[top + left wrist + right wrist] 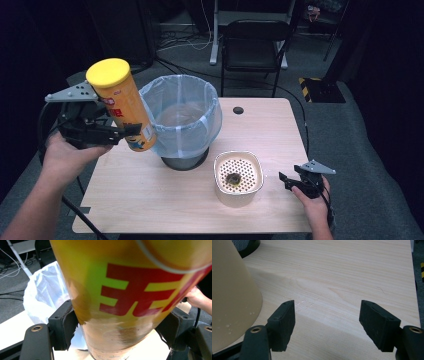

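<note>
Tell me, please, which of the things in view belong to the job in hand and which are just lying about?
In the job:
- chip can, clamped in the left gripper
- lined waste bin, right beside the can

Lying about:
- cream strainer container on the table, near the open right gripper
- black chair behind the table

A lab or studio: dark curtains, floor cables [185, 42], a folding chair [252, 45], one wooden table [270, 125].

We saw a glossy cardboard chip can [125, 107] with a smooth yellow plastic lid [108, 71], a thin translucent plastic bin liner [182, 115], a matt pale wood-grain table [270, 130], and a matt cream plastic strainer tub [238, 175].
</note>
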Motion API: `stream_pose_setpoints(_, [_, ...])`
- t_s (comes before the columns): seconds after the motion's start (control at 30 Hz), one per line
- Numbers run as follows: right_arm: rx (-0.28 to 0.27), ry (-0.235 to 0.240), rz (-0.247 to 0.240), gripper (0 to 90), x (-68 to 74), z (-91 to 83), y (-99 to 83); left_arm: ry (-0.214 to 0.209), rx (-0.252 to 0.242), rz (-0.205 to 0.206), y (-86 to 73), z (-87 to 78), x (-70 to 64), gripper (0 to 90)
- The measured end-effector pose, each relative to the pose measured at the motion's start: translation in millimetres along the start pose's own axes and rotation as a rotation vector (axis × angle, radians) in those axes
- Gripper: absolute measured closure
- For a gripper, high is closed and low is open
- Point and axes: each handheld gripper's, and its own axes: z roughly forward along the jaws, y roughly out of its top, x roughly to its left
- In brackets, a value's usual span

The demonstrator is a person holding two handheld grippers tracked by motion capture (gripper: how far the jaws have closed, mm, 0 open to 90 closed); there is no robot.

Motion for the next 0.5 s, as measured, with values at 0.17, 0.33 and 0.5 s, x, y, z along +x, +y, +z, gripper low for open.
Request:
stream_pose_setpoints(0.17, [0.006, -0.003, 0.002, 28.7, 0.2, 0.3, -0.4, 0.002, -0.001, -0.008, 10.2, 5.7, 5.4, 24.5])
stream_pose_setpoints(0.33, [0.007, -0.001, 0.000, 28.7, -0.6, 0.8, -0.7, 0.006, -0.009, -0.018, 23.4, 13.8, 12.0, 24.4])
stream_pose_setpoints(0.5, [0.001, 0.004, 0.008, 28.7, -0.2, 1.2, -0.6, 0.008, -0.013, -0.026, 37.1, 33.4, 18.4, 24.4])
